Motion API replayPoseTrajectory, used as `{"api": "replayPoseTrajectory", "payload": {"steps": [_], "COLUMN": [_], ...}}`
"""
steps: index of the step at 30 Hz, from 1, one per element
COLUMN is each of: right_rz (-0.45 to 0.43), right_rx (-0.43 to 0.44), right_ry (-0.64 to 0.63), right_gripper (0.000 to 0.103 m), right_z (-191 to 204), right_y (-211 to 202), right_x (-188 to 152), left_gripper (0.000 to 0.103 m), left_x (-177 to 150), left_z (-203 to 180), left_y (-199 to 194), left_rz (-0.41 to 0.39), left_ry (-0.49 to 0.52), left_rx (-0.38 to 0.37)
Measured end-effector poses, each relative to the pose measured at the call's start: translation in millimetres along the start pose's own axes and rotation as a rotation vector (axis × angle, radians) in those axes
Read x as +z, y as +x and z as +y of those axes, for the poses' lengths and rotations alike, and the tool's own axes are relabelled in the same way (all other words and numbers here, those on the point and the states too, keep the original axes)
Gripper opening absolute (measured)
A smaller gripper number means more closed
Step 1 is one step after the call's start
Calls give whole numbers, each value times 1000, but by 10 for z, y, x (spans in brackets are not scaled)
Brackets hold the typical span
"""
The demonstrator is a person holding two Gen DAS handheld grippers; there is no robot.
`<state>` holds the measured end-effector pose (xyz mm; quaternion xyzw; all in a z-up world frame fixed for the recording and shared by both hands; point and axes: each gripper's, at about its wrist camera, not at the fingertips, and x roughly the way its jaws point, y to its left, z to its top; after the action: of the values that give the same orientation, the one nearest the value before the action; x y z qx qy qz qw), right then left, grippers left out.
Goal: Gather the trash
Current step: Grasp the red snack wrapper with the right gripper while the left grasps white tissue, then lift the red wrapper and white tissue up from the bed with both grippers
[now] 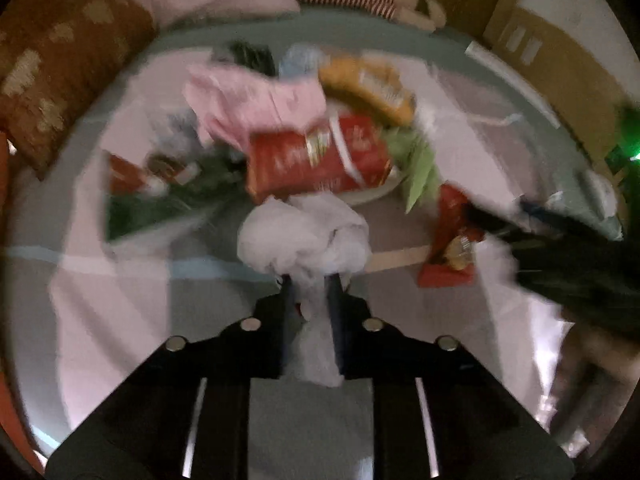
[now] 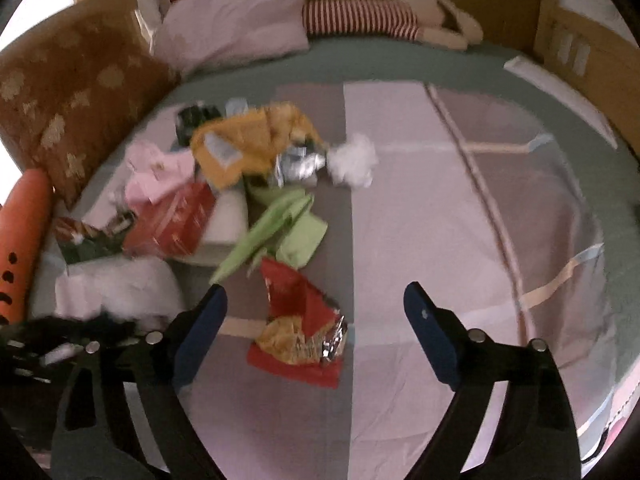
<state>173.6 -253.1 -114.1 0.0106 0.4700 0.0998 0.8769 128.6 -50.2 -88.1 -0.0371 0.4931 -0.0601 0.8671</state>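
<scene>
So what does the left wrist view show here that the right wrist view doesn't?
Left wrist only: the left gripper shut on a white crumpled bag.

Right wrist only: the right gripper open above a red-and-yellow snack wrapper, plus an orange carrot-shaped cushion.

Both: the trash pile with the green wrapper, and the striped plush toy.

– Any text you can read?
– None. The red packet (image 1: pixel 320 160) carries white lettering, blurred past reading.
– And the yellow bag (image 1: pixel 372 88)?
– It has a pale label patch, also smeared. The red wrapper (image 2: pixel 300 324) shows print too small to tell.
</scene>
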Motion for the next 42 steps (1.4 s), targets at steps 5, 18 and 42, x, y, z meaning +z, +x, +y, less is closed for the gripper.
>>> {"api": "replayPoseTrajectory", "payload": {"steps": [5,18,42], "right_rz": [95,-202,-319], "right_rx": [-32,88,35], "right_ry": [-69,-90,-62], "right_gripper": [50,29,28], "right_z": [161,564,734], "right_y": [400,-1281,-1444], "right_x": [-58,-79,-241], "left_gripper": [15,15,15], "left_x": [-51,-271,-331], "left_z": [179,674,273], "left_y": [-915,-1580,-1008], "left_rz": [-187,-333,-246], "left_ry": [-2,-133,-23], "left_rx": [-3,12,64]}}
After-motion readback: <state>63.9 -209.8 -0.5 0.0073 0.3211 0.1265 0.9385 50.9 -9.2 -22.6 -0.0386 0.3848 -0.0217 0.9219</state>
